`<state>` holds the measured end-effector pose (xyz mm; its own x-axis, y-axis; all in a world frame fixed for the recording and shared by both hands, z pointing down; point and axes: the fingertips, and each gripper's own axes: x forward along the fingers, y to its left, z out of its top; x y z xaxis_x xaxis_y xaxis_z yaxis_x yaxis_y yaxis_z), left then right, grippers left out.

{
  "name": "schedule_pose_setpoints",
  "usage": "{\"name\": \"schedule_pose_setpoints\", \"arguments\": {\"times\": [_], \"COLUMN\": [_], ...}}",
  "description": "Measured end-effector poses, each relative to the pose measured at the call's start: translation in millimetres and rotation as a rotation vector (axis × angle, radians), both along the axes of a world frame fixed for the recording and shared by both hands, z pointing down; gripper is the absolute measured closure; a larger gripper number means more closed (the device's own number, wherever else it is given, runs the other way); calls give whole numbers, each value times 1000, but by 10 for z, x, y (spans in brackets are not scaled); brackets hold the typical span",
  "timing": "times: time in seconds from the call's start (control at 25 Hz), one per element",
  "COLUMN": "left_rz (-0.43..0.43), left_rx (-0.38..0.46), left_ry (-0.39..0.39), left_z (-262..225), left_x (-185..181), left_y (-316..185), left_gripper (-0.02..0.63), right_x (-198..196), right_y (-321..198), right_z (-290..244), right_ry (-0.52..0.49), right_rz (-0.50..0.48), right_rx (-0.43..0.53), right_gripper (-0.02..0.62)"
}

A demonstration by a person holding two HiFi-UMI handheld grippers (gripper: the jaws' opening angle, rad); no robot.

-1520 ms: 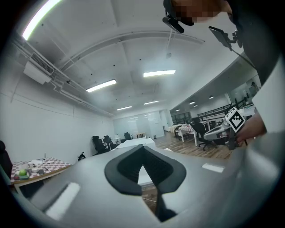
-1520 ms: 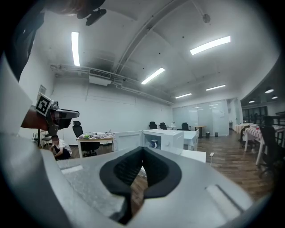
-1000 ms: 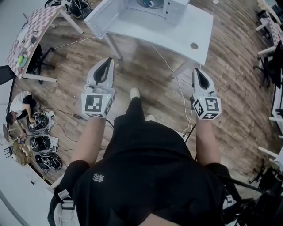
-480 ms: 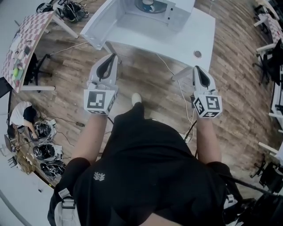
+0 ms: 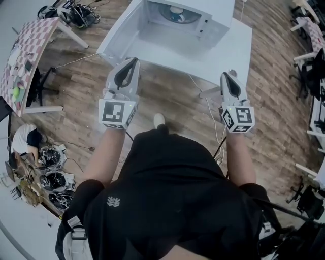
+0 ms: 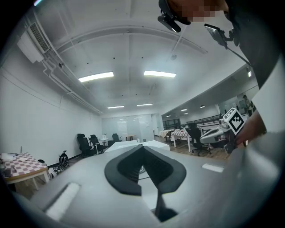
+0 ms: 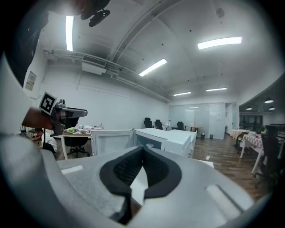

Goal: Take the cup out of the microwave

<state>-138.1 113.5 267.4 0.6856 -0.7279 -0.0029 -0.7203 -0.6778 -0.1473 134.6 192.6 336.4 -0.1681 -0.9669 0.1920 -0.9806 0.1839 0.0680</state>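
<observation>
Both the left gripper (image 5: 134,61) and right gripper (image 5: 227,75) are closed, empty; jaws should be opened before the cup (image 5: 176,10), inside the microwave (image 5: 216,20) at top centre, is reached.

Head cam looks steeply down over me, microwave (image 5: 188,20) at top; my gripper cams face it roughly level (well short), all three share it.

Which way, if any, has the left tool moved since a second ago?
Yes: the left tool has moved forward, toward the white table; wooden floor no longer shows between them.
</observation>
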Motion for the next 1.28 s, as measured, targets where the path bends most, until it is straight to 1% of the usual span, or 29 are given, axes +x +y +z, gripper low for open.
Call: {"name": "schedule_pose_setpoints", "arguments": {"times": [0.2,0.44,0.68,0.84,1.0,1.16,1.28], "left_rz": [25,67,119,119,119,122,107], "left_rx": [-10,31,38,18,-9,2,2], "left_ry": [6,14,20,27,23,23,20], "left_z": [44,-79,-95,-13,104,96,87], "left_x": [-38,-15,71,105,163,255,278], "left_y": [-339,-728,-915,-1009,-1098,-1179,-1309], "left_gripper": [604,604,604,604,603,603,603], "right_x": [-86,-181,-269,-256,-207,-91,-64], "right_y": [-330,-734,-857,-876,-903,-1014,-1208], "right_z": [30,-28,44,176,210,254,282], "right_ry": [5,2,-6,-15,-16,-26,-34], "right_rz": [15,30,42,51,57,62,49], "right_rx": [-6,19,1,-33,-39,-37,-36], "right_gripper": [595,595,595,595,595,595,595]}}
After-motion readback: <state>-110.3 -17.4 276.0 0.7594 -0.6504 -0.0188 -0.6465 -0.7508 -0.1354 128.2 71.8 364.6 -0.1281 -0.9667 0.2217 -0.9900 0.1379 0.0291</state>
